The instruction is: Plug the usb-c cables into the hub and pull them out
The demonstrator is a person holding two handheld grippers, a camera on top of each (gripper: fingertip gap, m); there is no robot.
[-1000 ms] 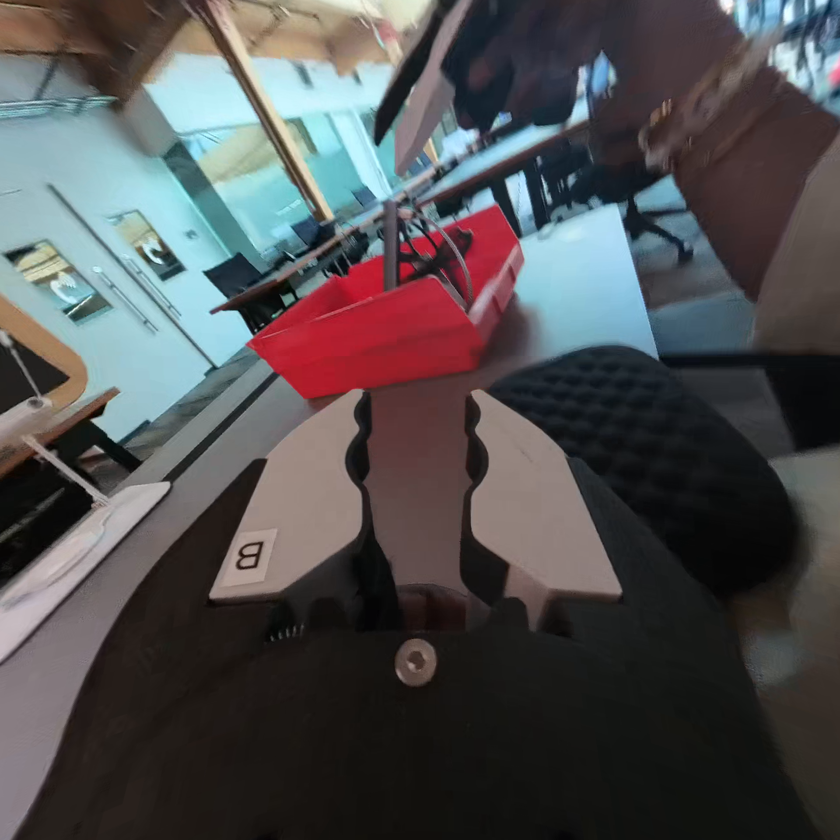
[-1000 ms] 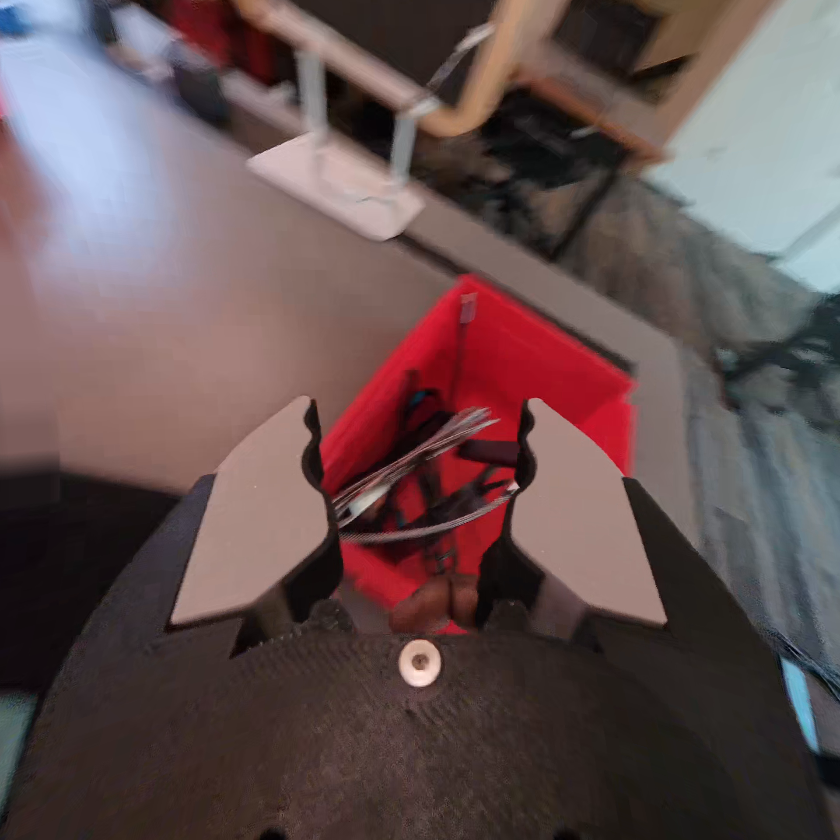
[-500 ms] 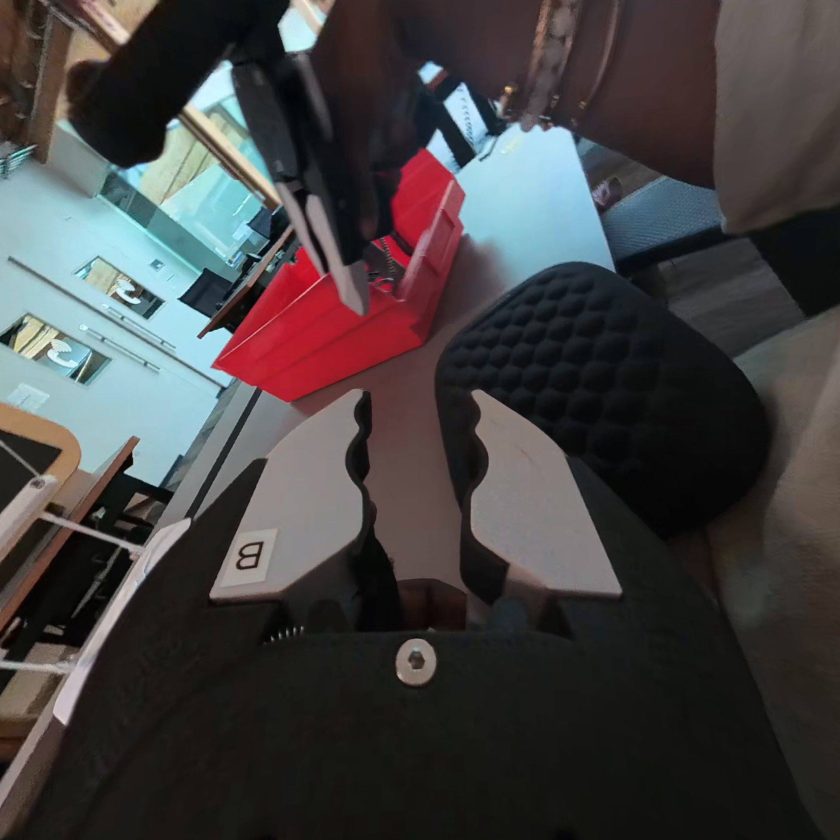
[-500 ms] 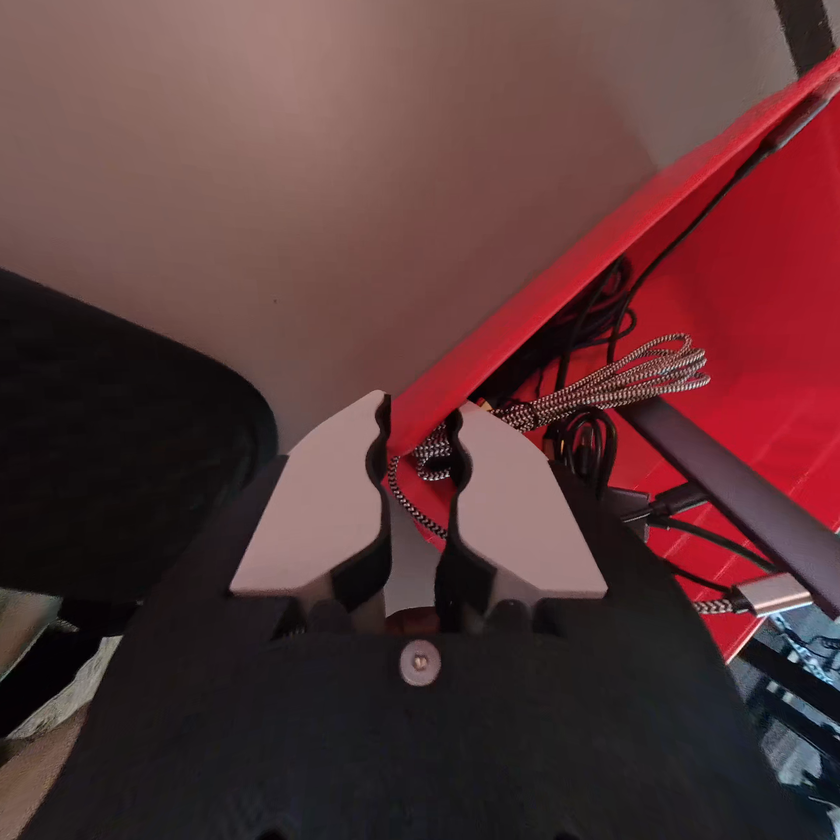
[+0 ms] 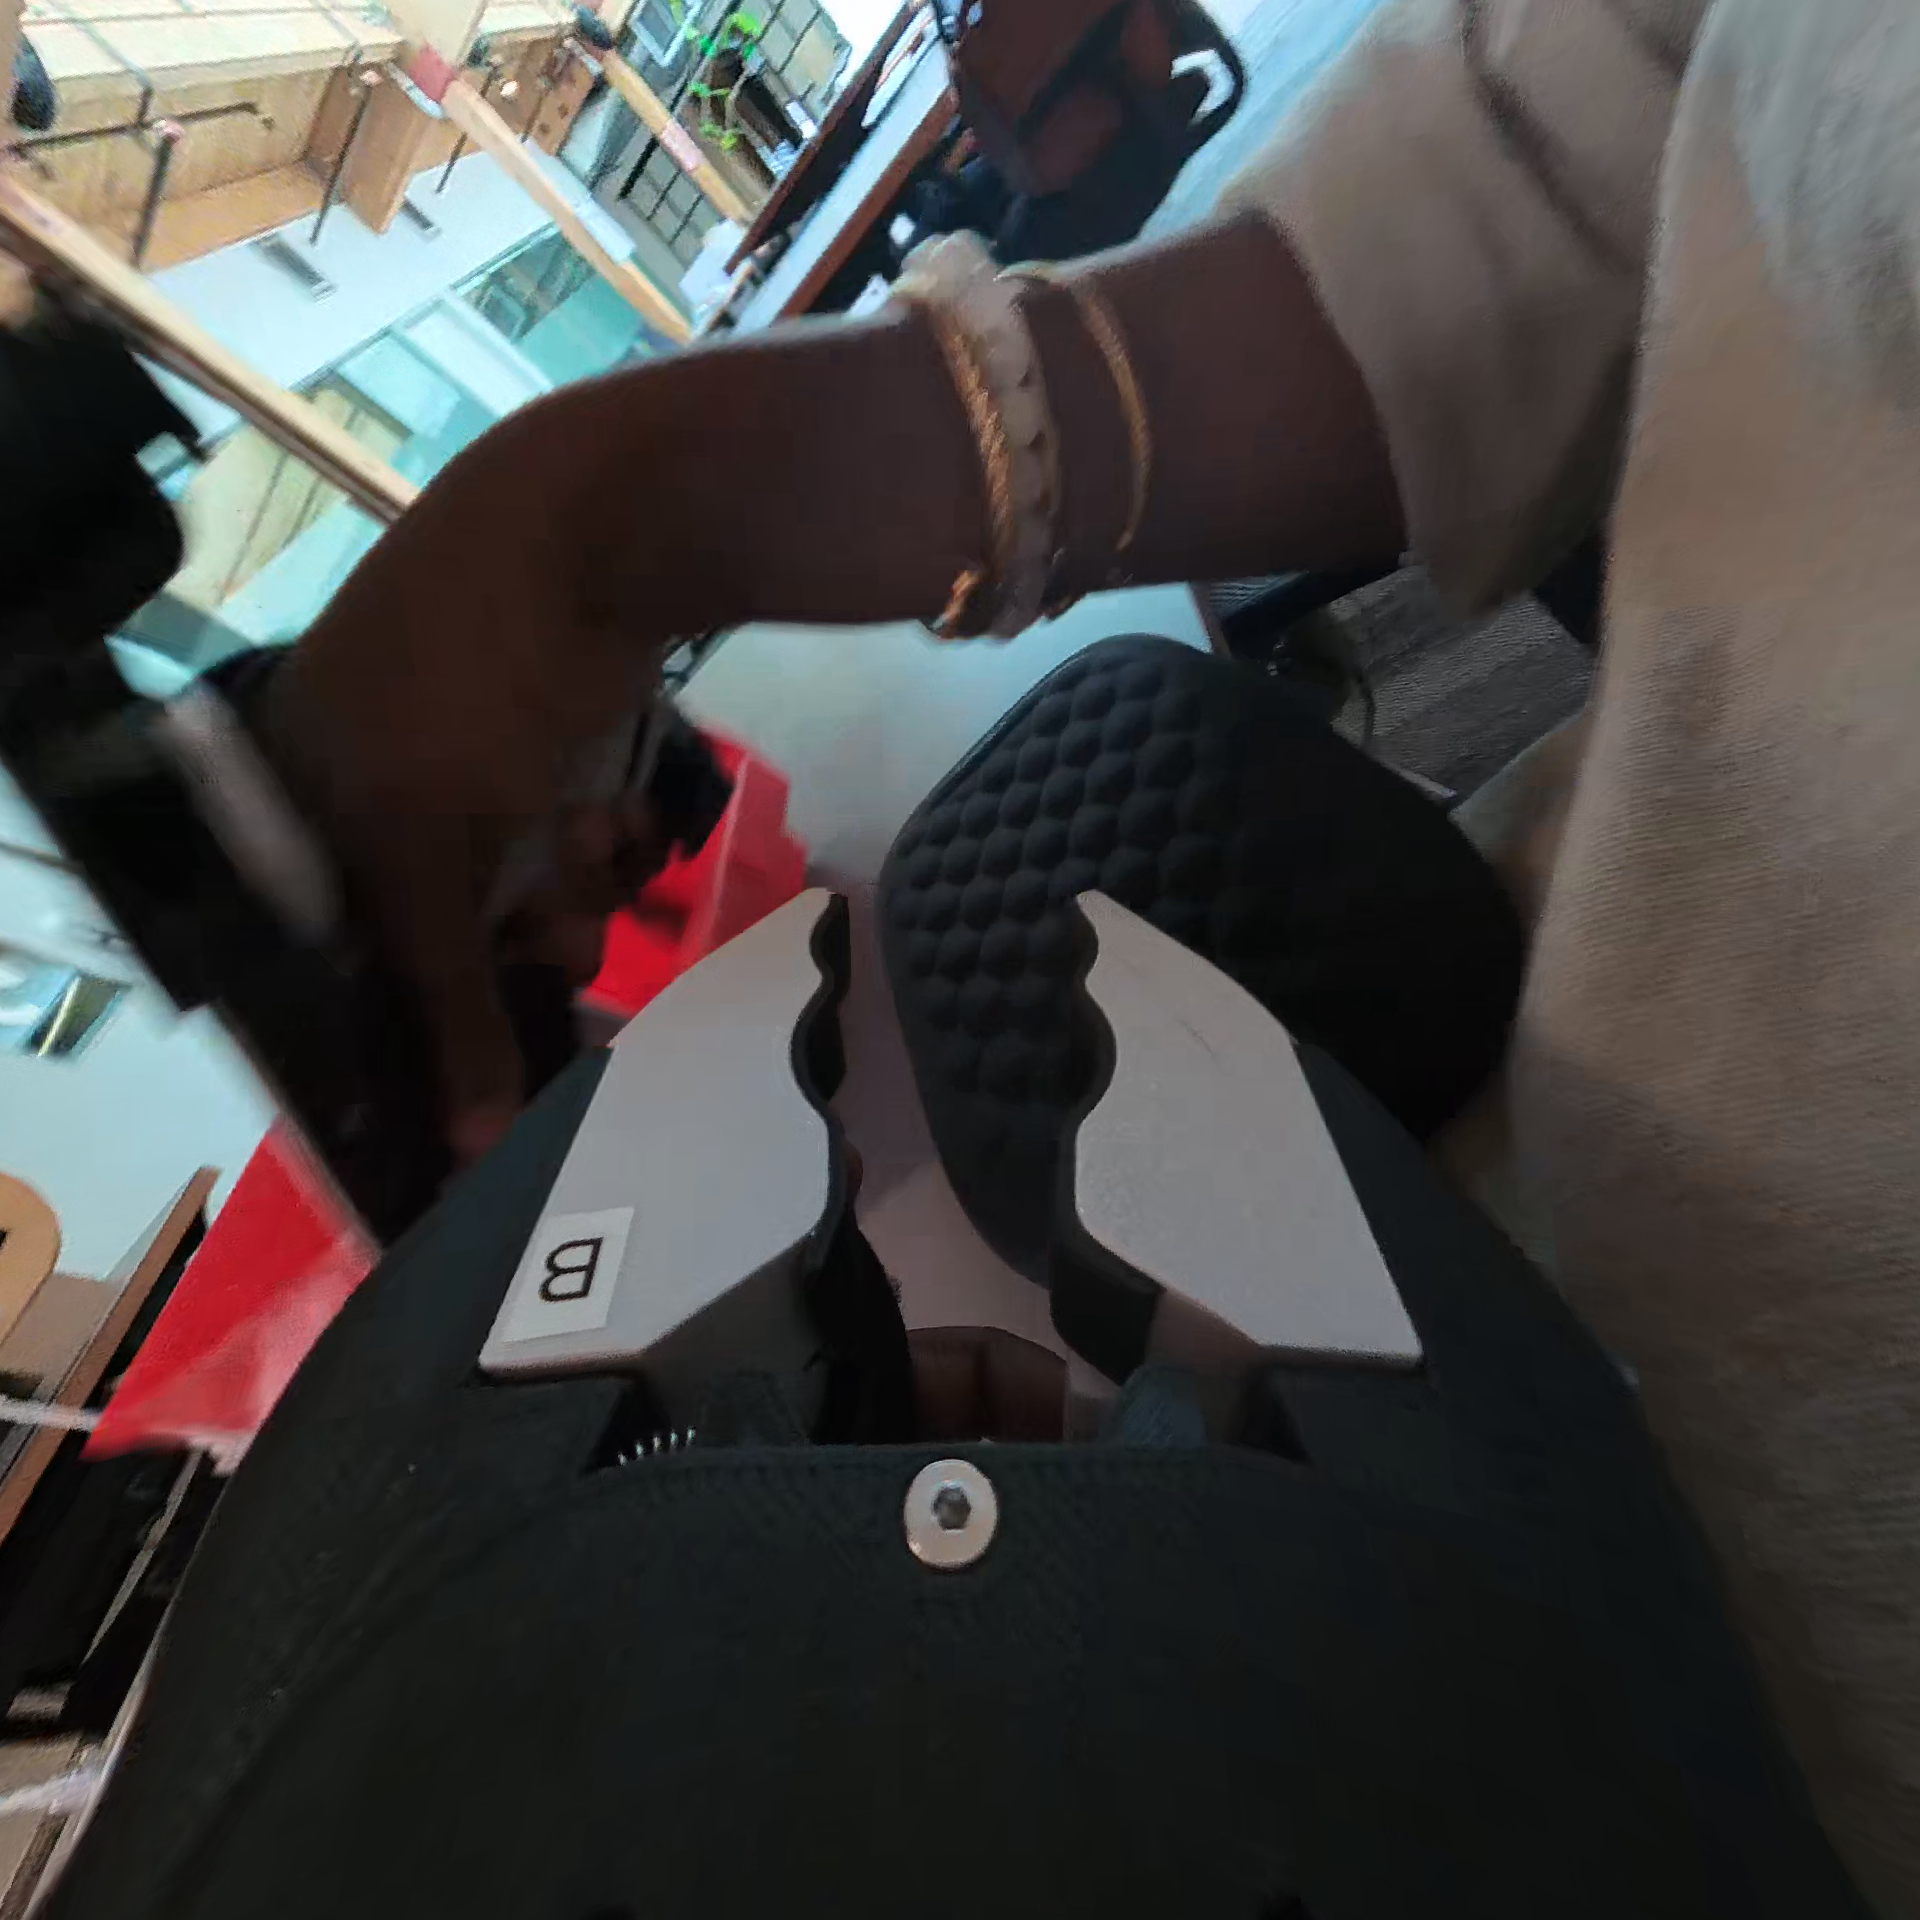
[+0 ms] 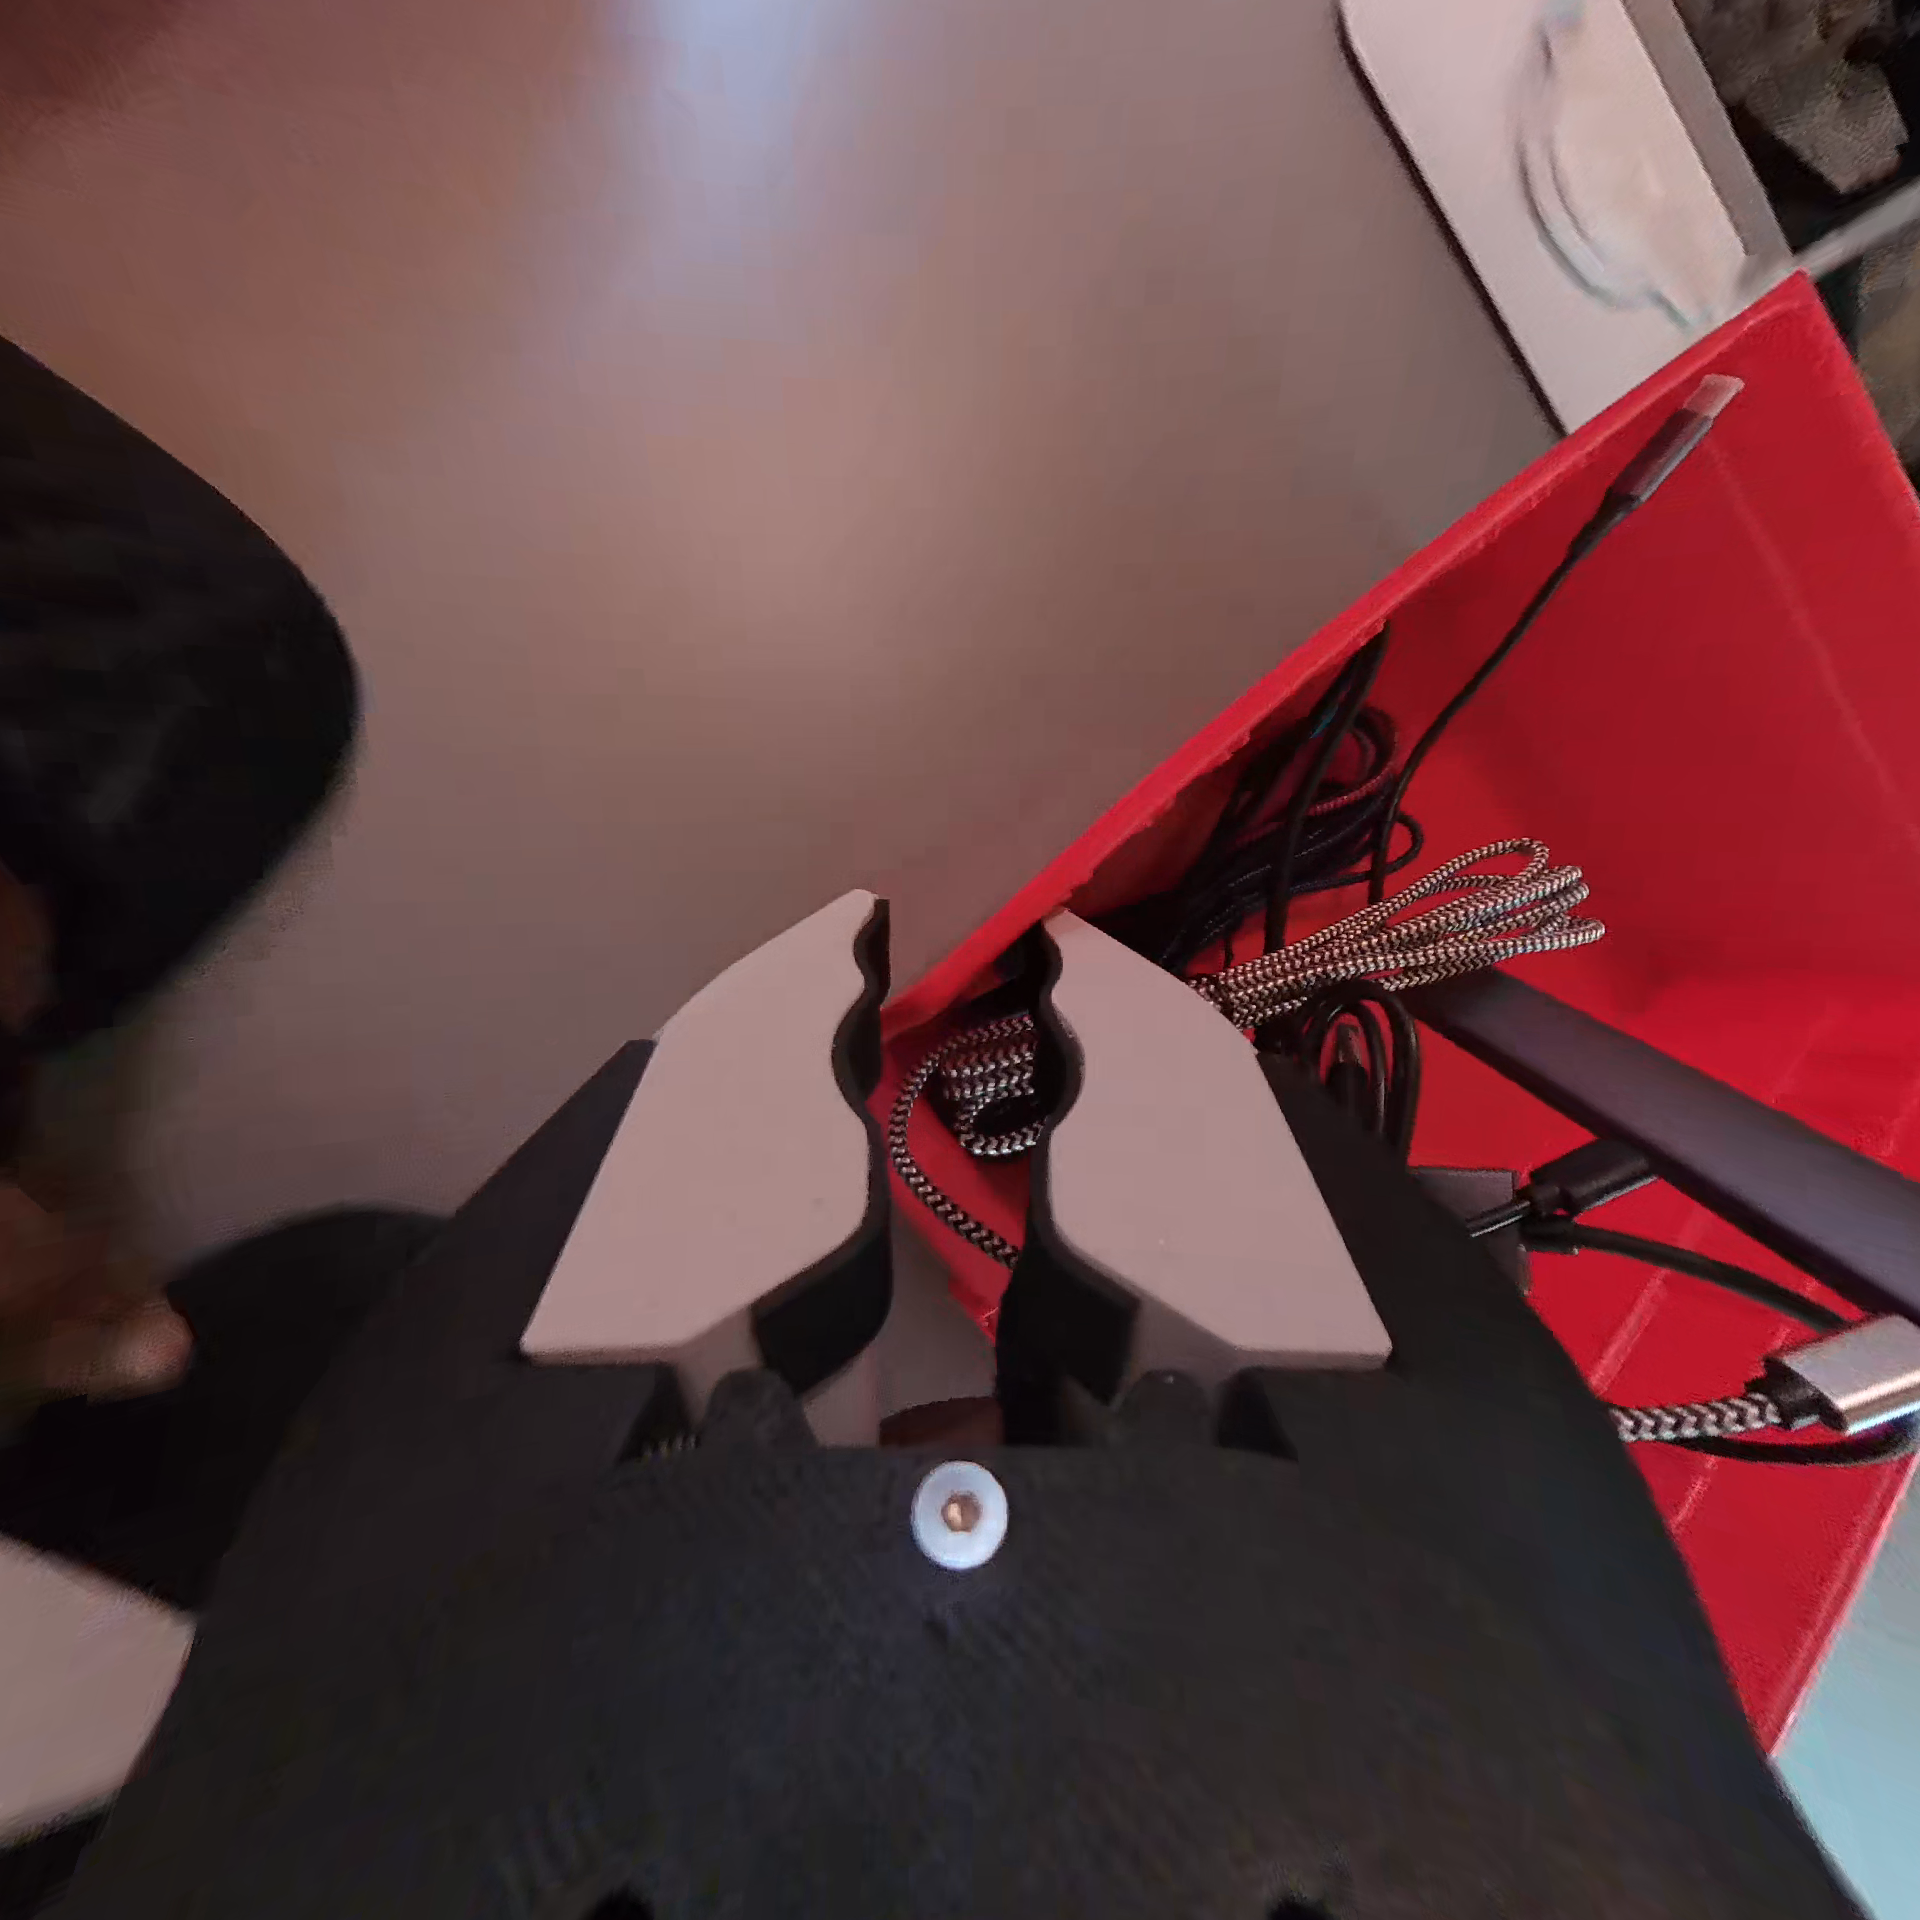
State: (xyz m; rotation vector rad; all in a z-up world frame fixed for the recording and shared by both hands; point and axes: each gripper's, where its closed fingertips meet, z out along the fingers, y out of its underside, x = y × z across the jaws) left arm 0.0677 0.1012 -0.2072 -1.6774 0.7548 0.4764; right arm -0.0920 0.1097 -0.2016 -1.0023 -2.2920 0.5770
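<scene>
A red bin (image 6: 1714, 727) on the table holds a dark grey bar-shaped hub (image 6: 1662, 1122), a coiled braided cable (image 6: 1403, 935) with a silver plug (image 6: 1860, 1371), and black cables (image 6: 1299, 831). My right gripper (image 6: 966, 925) straddles the bin's near wall at a corner and is shut on it, one finger outside and one inside. In the left wrist view the bin (image 5: 229, 1320) is blurred behind the hand (image 5: 468, 727) that holds the right gripper. My left gripper (image 5: 961, 914) is open and empty, low over the table.
A black honeycomb pad (image 5: 1195, 883) lies just ahead of the left gripper and also shows in the right wrist view (image 6: 156, 675). A white stand base (image 6: 1558, 156) sits at the table's far edge. The person's arm with bracelets (image 5: 1039, 436) crosses above. Bare tabletop (image 6: 831, 416) lies left of the bin.
My right gripper came down over the bin, closed on its near wall and stays there; the bin now sits closer to my left gripper. The left gripper swung towards the pad, its opening unchanged.
</scene>
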